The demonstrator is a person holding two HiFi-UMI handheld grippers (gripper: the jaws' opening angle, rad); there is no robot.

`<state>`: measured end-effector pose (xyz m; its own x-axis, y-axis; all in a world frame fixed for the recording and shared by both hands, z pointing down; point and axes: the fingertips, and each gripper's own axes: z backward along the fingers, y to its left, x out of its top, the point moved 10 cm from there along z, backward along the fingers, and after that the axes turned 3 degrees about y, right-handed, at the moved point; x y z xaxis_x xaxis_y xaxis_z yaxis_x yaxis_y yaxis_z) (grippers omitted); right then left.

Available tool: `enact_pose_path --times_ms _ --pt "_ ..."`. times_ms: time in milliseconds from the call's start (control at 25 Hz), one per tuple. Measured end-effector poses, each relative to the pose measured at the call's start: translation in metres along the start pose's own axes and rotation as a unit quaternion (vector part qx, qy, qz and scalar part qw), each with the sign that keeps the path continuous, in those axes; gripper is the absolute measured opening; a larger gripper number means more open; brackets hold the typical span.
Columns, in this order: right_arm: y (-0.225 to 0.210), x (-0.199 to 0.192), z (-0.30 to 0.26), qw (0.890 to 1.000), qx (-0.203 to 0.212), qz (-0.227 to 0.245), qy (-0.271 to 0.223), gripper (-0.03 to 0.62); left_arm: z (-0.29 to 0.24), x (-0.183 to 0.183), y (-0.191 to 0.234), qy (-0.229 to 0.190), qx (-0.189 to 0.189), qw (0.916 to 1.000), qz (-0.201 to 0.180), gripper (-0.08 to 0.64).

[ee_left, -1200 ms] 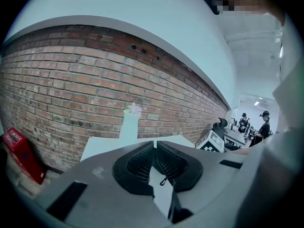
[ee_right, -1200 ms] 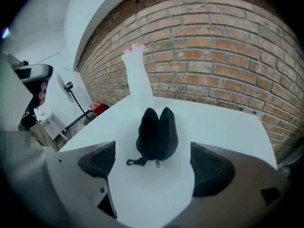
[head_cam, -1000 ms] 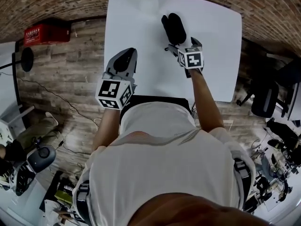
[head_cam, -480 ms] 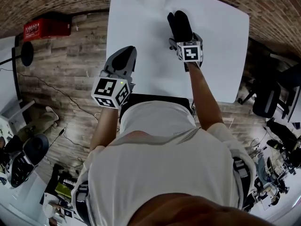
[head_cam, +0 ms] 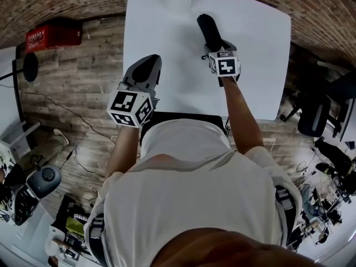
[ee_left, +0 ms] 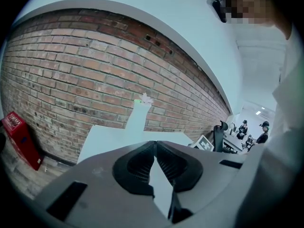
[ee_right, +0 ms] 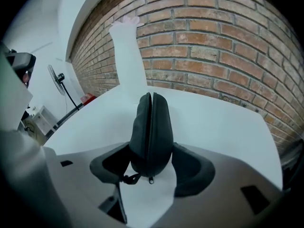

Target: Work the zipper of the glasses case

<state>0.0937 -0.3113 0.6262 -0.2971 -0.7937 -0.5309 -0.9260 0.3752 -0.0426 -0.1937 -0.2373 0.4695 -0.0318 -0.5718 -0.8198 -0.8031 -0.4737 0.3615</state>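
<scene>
Right gripper view: the right tool (ee_right: 151, 151) has just been closing and now clamps, about half open, both flanks of the glasses case (ee_right: 151, 122). The case has gone from lying broad to standing on edge on the table (ee_right: 218, 122), seemingly braced for zipping. The left tool (ee_left: 154, 144) is clenched and empty, well apart from the case.

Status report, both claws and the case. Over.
Left claw shut, empty. Right claw just closed onto glasses case, case on edge. Zipper pull at claw end, nothing blocking.

Right gripper (ee_right: 152, 152), just closing, clasps glasses case (ee_right: 151, 120).
</scene>
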Motion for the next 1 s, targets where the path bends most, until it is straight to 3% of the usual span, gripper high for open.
enact_pose_path --times_ms 320,520,760,1000 --pt "-0.002 -0.002 0.014 1.0 0.008 -0.011 -0.025 0.311 0.003 0.001 -0.011 -0.002 -0.001 1.0 -0.005 0.029" --pt "-0.005 -0.002 0.035 0.996 0.039 -0.045 -0.06 0.307 0.008 0.006 -0.018 -0.012 -0.004 0.9999 -0.01 0.029" --pt "-0.015 -0.005 0.085 0.979 0.096 -0.123 -0.128 0.307 0.011 0.02 -0.035 -0.04 -0.023 0.9986 -0.026 0.029" --pt "-0.023 0.003 0.159 0.96 0.121 -0.137 -0.214 0.307 0.023 0.042 -0.061 -0.07 -0.035 0.9955 -0.053 0.029"
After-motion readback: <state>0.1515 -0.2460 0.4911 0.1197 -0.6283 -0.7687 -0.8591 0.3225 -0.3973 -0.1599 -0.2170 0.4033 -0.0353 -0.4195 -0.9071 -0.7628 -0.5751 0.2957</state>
